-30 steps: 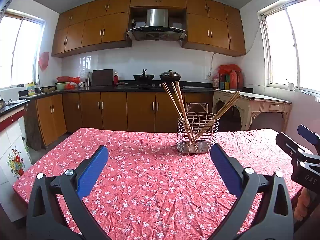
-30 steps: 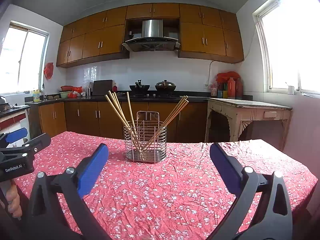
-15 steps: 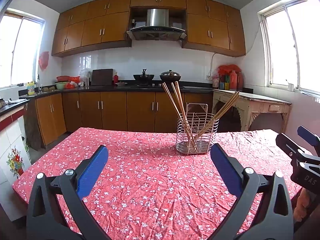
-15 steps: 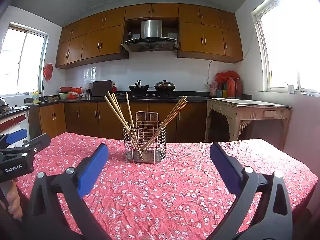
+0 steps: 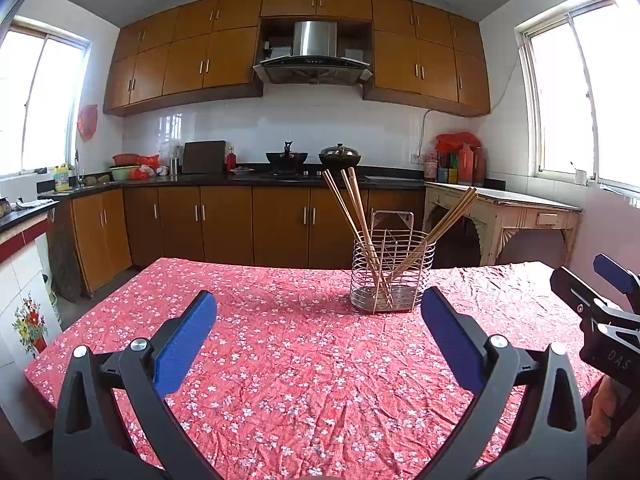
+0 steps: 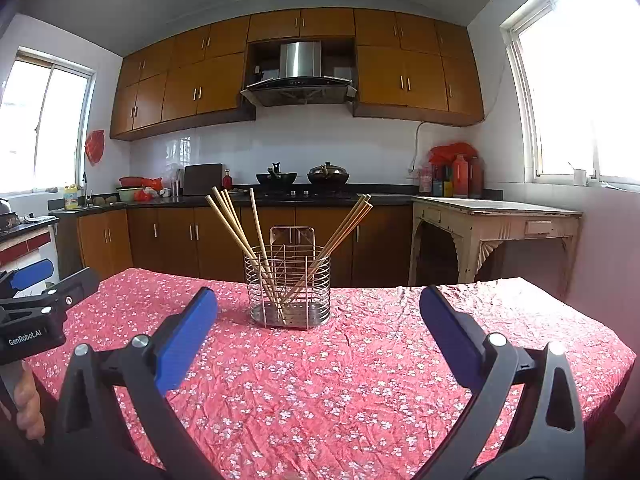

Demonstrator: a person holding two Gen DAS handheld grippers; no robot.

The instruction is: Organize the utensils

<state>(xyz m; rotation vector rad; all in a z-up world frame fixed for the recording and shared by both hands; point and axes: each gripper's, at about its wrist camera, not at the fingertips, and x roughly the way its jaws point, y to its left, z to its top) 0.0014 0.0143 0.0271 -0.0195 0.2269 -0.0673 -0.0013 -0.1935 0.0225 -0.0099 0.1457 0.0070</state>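
A round wire utensil holder [image 5: 391, 278] stands on the red floral tablecloth [image 5: 280, 360], towards the far side. It also shows in the right wrist view [image 6: 289, 286]. Several wooden chopsticks [image 5: 356, 216] lean in it in two fans, left [image 6: 236, 228] and right [image 6: 344, 224]. My left gripper [image 5: 318, 336] is open and empty, low over the near part of the table, short of the holder. My right gripper [image 6: 318, 334] is open and empty, also short of the holder. Each gripper shows at the edge of the other's view: right [image 5: 604, 312], left [image 6: 36, 304].
The table's left edge [image 5: 80, 320] and right edge [image 6: 600, 328] drop to the floor. Behind the table runs a kitchen counter with brown cabinets [image 5: 240, 228], two woks [image 5: 312, 158] and a range hood. A pale side table [image 6: 496, 228] stands at the right wall.
Both views have risen and pulled back very slightly from the holder. Both grippers stay open. The holder and chopsticks have not moved.
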